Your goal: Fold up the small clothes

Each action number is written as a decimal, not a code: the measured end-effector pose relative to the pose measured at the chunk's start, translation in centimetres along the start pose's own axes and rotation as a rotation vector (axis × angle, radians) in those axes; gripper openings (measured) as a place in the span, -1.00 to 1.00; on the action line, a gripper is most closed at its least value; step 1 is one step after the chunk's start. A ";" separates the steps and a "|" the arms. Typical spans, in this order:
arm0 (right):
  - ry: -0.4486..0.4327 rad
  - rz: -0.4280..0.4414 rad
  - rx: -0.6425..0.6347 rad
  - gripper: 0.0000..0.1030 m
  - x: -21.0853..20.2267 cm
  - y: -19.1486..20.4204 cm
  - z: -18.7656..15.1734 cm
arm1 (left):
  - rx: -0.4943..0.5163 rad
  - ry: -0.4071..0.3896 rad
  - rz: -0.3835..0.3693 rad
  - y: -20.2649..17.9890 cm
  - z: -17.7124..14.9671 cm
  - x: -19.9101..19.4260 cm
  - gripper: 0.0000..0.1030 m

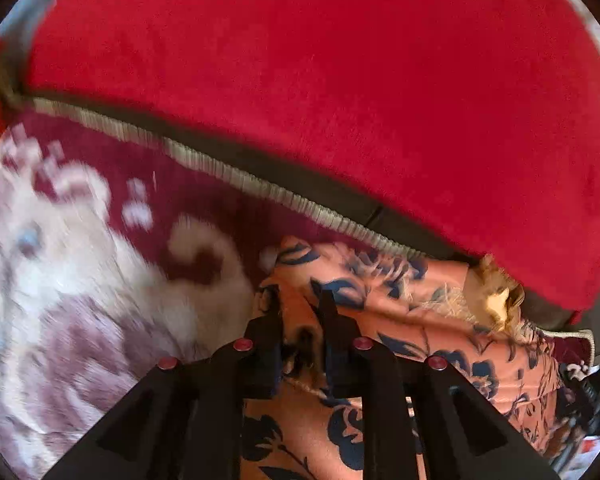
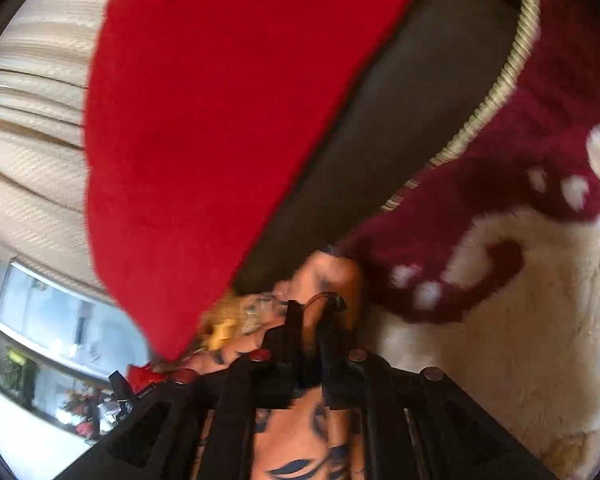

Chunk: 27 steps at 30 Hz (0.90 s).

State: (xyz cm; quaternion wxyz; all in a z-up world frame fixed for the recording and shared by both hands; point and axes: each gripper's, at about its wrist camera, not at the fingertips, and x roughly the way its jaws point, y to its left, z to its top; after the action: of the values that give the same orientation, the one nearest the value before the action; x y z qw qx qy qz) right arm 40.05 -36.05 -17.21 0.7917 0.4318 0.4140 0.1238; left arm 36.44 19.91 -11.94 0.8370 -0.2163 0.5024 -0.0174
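Observation:
A small orange garment with a dark blue flower print (image 1: 400, 320) is stretched between both grippers above a maroon and cream patterned blanket (image 1: 80, 280). My left gripper (image 1: 298, 304) is shut on one edge of the garment, with cloth pinched between its black fingers. My right gripper (image 2: 308, 316) is shut on another edge of the same garment (image 2: 300, 432), which hangs down below the fingers. A frayed yellowish patch (image 1: 496, 300) of the garment lies toward the right in the left wrist view.
A large red cushion (image 1: 340, 80) with a dark underside stands just behind the garment; it also fills the right wrist view (image 2: 220, 120). The blanket's ribbed cream trim (image 1: 228, 172) runs along it. Cream curtains (image 2: 32, 140) and a window (image 2: 48, 320) lie far left.

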 end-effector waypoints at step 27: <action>0.113 -0.140 -0.376 -0.65 -9.4 15.8 -7.6 | 0.128 -0.166 -0.054 -3.5 -8.6 -15.6 -0.68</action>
State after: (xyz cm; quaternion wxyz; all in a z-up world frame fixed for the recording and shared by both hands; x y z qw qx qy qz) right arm 30.88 -27.41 -1.76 0.8404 0.2393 0.4564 0.1677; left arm 22.11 17.59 -1.09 0.8870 -0.1768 0.4232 -0.0540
